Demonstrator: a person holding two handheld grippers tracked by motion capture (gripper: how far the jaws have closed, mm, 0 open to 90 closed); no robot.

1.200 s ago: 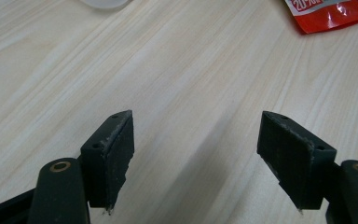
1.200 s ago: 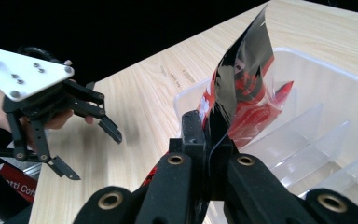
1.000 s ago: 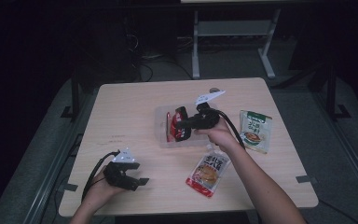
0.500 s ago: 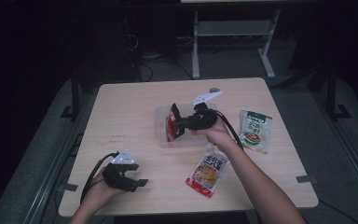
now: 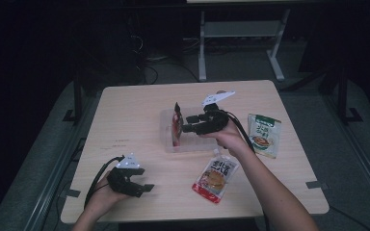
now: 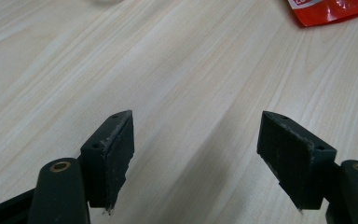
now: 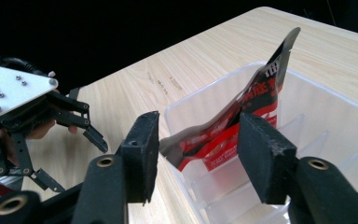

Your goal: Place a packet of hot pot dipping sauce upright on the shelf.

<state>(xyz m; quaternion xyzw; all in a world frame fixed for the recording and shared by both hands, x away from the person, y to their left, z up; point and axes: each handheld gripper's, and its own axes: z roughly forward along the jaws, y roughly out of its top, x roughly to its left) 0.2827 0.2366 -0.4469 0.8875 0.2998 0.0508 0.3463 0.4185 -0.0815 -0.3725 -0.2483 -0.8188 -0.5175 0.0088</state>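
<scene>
While our left tongs (image 5: 134, 182) rest at the near edge of the worktop (image 5: 125, 120) with their jaws standing wide apart over bare wood, gripping nothing, the work sits with the right hand. Nearest to it lies a red-and-white pouch (image 5: 215, 178) flat on the worktop, untouched — in our judgement the next one to pick up. Beyond it, our right tongs (image 5: 187, 125) reach level into the clear plastic bin (image 5: 166, 144); their jaws have just been opening, and the right gripper view shows the red pouch (image 7: 242, 109) between them with a gap on either side, so the pads no longer press on it. That pouch stands nearly upright in the bin, leaning against the wall on the side nearer our left hand, its top corner poking above the rim.

To finish this step well, we should let the jaws spread a little wider before drawing back, then pull straight out along our own line of reach — a sideways drag could catch the pouch's loose edge and tip it over or lift it out. The bin looks light, so we should keep off its wall. Farther to the right, a green pouch (image 5: 264, 134) lies flat, well apart from the bin, waiting its turn.
</scene>
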